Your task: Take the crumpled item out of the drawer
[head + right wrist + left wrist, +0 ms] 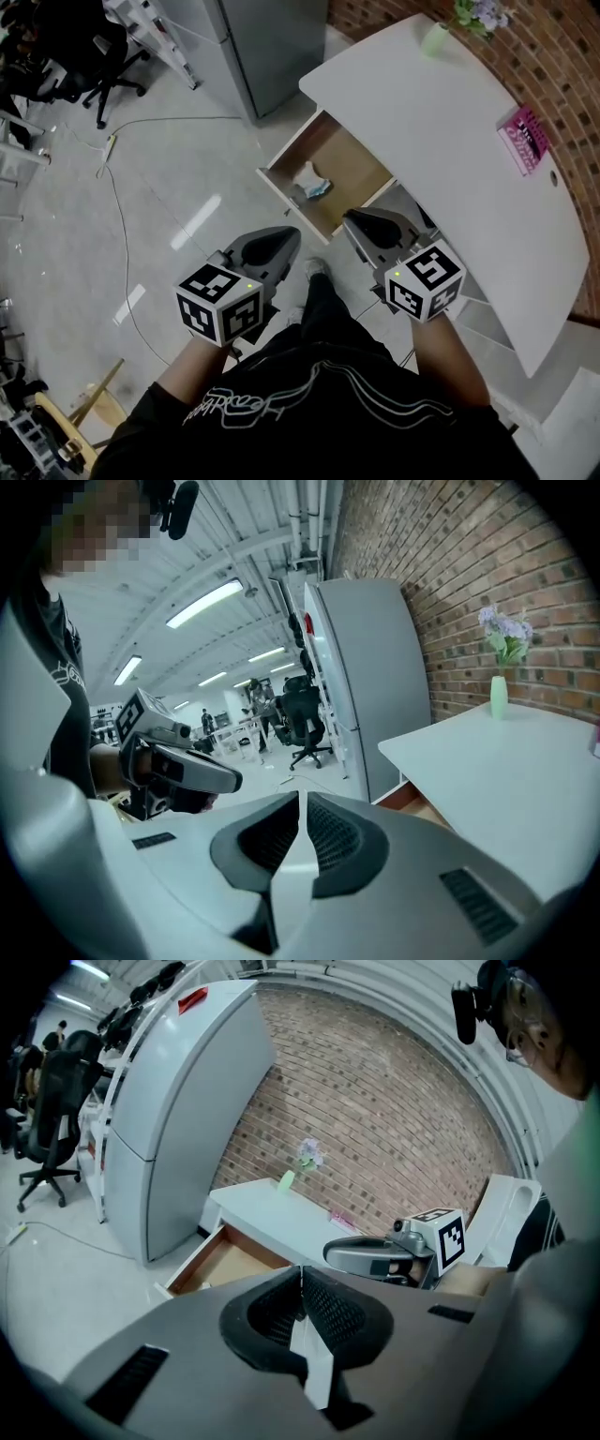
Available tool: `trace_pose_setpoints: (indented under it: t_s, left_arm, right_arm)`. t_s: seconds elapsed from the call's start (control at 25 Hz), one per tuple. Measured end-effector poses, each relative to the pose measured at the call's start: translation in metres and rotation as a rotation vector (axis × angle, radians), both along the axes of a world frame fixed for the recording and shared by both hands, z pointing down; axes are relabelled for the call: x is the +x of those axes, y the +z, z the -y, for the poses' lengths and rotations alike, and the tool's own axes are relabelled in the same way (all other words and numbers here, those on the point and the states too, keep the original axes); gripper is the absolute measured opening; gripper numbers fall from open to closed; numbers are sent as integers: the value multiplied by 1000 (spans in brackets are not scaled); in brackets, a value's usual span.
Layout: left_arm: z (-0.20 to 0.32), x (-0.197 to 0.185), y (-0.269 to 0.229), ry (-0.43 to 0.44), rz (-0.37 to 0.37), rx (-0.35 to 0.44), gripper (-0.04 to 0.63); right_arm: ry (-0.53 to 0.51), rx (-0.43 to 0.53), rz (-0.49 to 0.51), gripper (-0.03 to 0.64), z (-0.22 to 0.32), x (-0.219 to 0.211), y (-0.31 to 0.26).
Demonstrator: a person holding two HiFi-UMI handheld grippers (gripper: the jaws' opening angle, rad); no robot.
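The wooden drawer [349,169] stands pulled out from under the white desk [441,141]. Inside it, near its front left corner, lies the crumpled white and teal item [312,183]. My left gripper [291,234] hangs shut over the floor just short of the drawer's front, nothing between its jaws. My right gripper [350,217] is also shut and empty, by the drawer's right front corner. In the left gripper view the shut left gripper [302,1277] points toward the open drawer [223,1258], with the right gripper [370,1252] beside it. The right gripper [300,803] sees the left gripper [183,766].
A grey fridge [253,47] stands left of the desk. On the desk are a green vase with flowers [437,37] and a pink item [526,139]. An office chair [94,56], a floor cable [120,211] and a wooden stool [89,405] are at the left.
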State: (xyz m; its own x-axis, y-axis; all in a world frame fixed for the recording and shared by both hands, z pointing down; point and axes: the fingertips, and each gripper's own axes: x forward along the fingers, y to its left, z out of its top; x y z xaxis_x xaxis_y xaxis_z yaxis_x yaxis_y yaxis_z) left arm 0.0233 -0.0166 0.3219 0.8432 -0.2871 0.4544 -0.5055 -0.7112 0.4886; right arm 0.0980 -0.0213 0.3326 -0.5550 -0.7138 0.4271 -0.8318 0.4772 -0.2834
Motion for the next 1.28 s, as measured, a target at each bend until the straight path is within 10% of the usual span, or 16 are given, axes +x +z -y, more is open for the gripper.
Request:
trace_pose_setpoints:
  t_s: [1.04,1.28]
  left_arm:
    - [132,-35,125,-238,32,-208,25]
    - [141,-45,156,-275,33,-253,25]
  right_arm:
    - [-226,-350,-265,60,169,-12,260]
    - [-245,-400,-347,152,186,-9,316]
